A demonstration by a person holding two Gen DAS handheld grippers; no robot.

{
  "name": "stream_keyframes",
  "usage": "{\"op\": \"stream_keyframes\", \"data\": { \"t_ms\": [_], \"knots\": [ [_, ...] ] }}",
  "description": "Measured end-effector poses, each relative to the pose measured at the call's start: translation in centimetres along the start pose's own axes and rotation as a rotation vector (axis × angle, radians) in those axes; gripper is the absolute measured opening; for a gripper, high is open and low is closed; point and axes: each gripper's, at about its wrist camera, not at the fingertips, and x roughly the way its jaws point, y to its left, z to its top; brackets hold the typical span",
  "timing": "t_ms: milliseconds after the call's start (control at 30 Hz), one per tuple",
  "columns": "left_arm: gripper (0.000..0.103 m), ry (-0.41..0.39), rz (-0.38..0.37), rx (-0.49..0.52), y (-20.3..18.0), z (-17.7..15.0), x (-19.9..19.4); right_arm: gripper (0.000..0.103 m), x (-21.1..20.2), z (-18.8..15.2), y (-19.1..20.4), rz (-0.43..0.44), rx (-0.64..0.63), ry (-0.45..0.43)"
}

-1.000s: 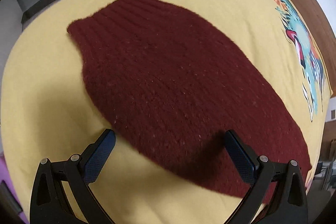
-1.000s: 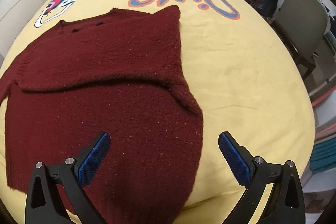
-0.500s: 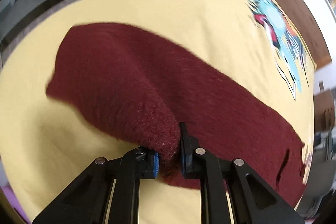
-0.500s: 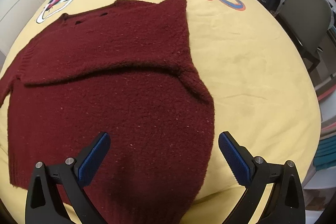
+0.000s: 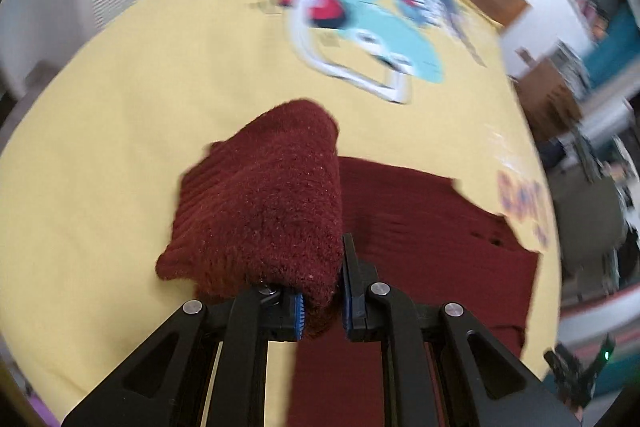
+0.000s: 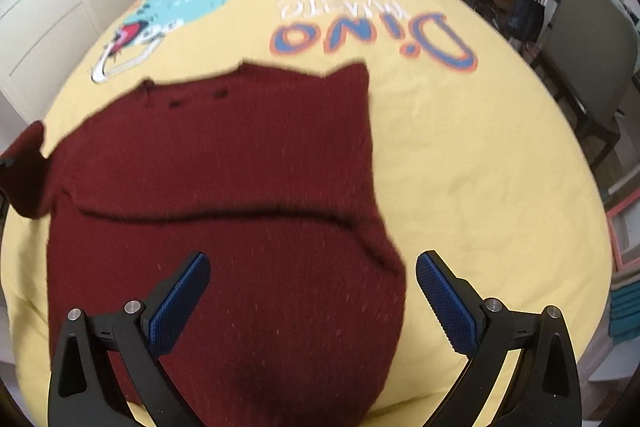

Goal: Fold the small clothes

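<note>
Soft, limp dark-red knitted sweater [image 5: 272, 211]: left hand-held gripper [image 5: 322, 301] clenched on its sleeve, right hand-held gripper [image 6: 312, 301] released; grip hem at 6 o'clock

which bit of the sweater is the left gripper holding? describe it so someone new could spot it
Start at the yellow bedspread with the dinosaur print; the dark red knit sweater lies spread across it. At the sweater's far left side in the right wrist view, one sleeve stands lifted off the bed, pinched in the shut left gripper. It is the only raised part; the rest lies flat.
</note>
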Motion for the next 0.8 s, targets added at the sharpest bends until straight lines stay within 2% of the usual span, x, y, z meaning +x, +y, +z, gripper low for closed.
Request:
{"op": "stream_keyframes", "data": {
  "t_ms": [200, 233, 333, 433, 567, 700, 800],
  "knots": [
    [0.011, 0.029, -0.117, 0.139, -11.2, -0.1, 2.7, 0.103, -2.3, 3.7, -0.5, -0.014, -0.023, -0.06],
    [0.011, 0.033, -0.128, 0.152, -12.7, 0.7, 4.0, 0.103, -2.6, 4.4, -0.7, -0.019, -0.022, -0.068],
    [0.011, 0.07, -0.159, 0.226, -17.8, -0.7, 6.9, 0.103, -2.7, 5.4, -0.9, -0.019, -0.022, -0.076],
    [0.011, 0.121, -0.136, 0.271, -20.4, -2.3, 11.2, 0.103, -2.0, 5.5, -1.0, -0.011, -0.018, -0.061],
    [0.011, 0.19, -0.081, 0.3, -21.4, -6.5, 14.8, 0.103, -0.4, 4.1, -1.1, 0.021, 0.012, -0.016],
    [0.011, 0.208, 0.002, 0.361, -21.5, -8.7, 16.6, 0.103, 1.2, 2.3, -1.3, 0.029, 0.03, 0.032],
    [0.011, 0.218, 0.022, 0.37, -21.4, -10.0, 17.5, 0.103, 2.1, 1.1, -1.3, 0.033, 0.038, 0.06]
  ]
}}
